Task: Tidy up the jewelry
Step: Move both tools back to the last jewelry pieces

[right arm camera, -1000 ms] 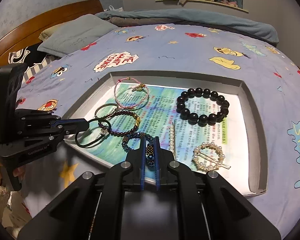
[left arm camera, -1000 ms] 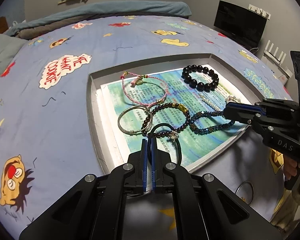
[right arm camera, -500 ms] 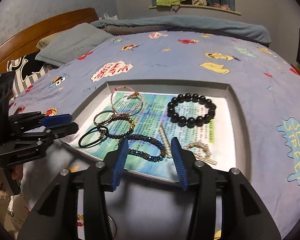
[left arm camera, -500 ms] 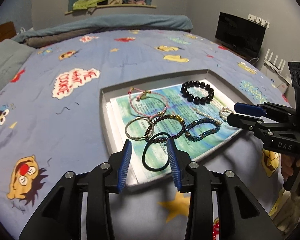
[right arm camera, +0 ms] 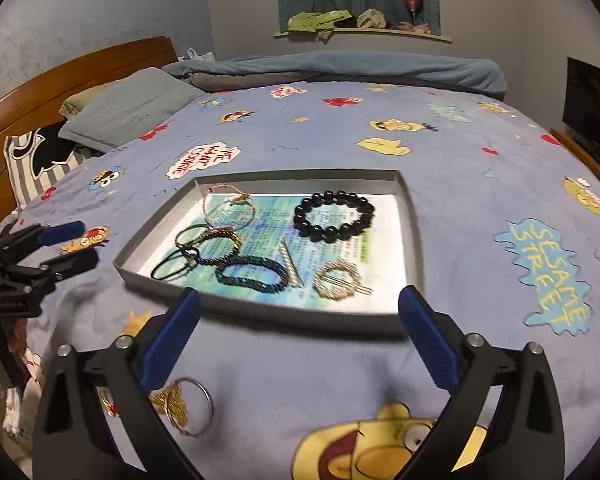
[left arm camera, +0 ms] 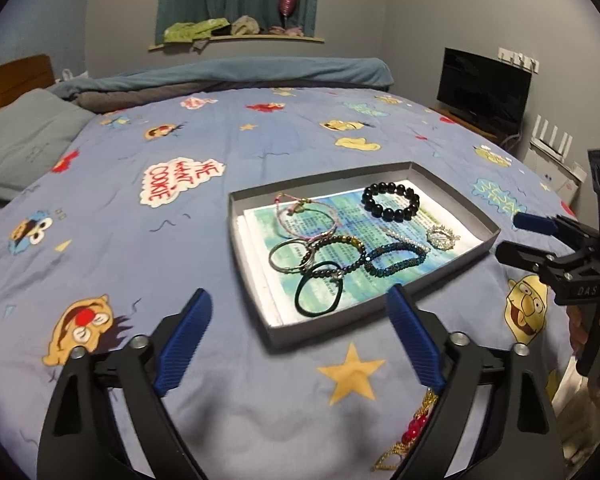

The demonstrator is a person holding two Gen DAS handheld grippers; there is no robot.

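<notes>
Now both claws are spread wide and hold nothing: the left claw (left arm camera: 300,340) and right claw (right arm camera: 300,340) hover over the bedspread (left arm camera: 140,240), just short of the grey tray (left arm camera: 252,280). Inside the tray lie the black hair tie (left arm camera: 319,294), blue beaded bracelet (left arm camera: 396,264) and other jewelry. A second ago both claws were pinched together at the tray; each has since pulled back.

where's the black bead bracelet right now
The black bead bracelet lies flat in the far right part of the grey tray, on the printed paper, apart from the pearl hair clip nearer the camera in the right wrist view.
</notes>
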